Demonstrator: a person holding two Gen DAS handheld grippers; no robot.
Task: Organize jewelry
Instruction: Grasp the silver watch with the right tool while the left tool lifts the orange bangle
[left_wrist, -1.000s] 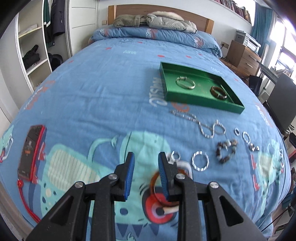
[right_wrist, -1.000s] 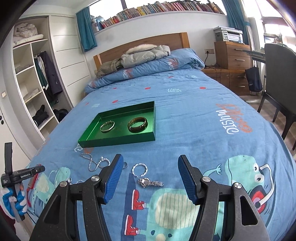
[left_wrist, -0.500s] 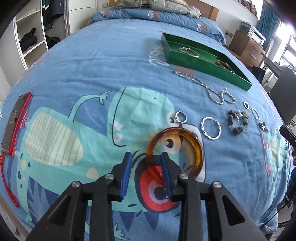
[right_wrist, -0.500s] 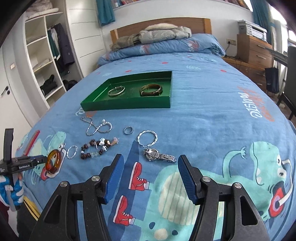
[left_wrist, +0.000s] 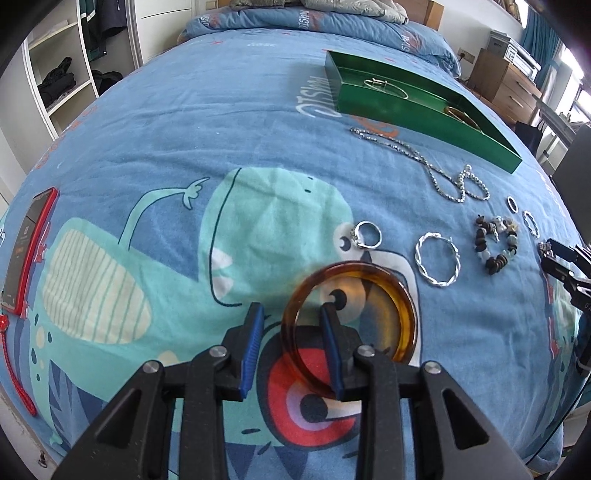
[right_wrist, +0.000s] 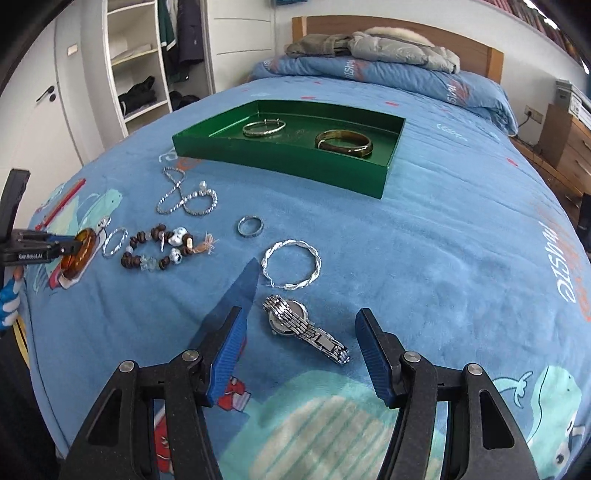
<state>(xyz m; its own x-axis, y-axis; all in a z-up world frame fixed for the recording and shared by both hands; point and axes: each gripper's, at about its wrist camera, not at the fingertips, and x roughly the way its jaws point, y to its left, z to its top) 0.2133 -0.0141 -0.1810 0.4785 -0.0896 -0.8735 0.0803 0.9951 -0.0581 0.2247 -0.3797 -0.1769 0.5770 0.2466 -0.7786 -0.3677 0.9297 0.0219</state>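
On the bed (left_wrist: 155, 122), the left claw (left_wrist: 291, 343) is seen narrowly parted, straddling the near rim of the amber bangle (left_wrist: 402, 314): one pad is outside the ring, the other inside it, and the rim stands between them. Whether the pads press on the rim cannot be told from the left view; a gap is seen between the outer pad and the rim. In the right view the bangle (right_wrist: 79, 251) is seen at the tip of the left claw (right_wrist: 64, 248), tilted on the bed.

Beyond the bangle a small ring (left_wrist: 365, 233) is found, then a twisted hoop (left_wrist: 437, 264) and a bead bracelet (left_wrist: 495, 243) to its right. A chain (left_wrist: 436, 173) is laid between these and the green tray (left_wrist: 406, 110), in which a silver bangle (left_wrist: 386, 86) and a dark bangle (left_wrist: 461, 114) are kept.

The right claw (right_wrist: 297, 354) is held wide and grips nothing. The watch (right_wrist: 306, 330) is lying flat on the bed between its pads, touched by neither, with its dial towards the left pad and its band running towards the right one. A second twisted hoop (right_wrist: 291, 267) lies just beyond the watch, and a plain ring (right_wrist: 250, 225) farther on. The tray (right_wrist: 280, 158) is well beyond the claw.

A phone (left_wrist: 27, 243) in a red case is set at the bed's left edge.
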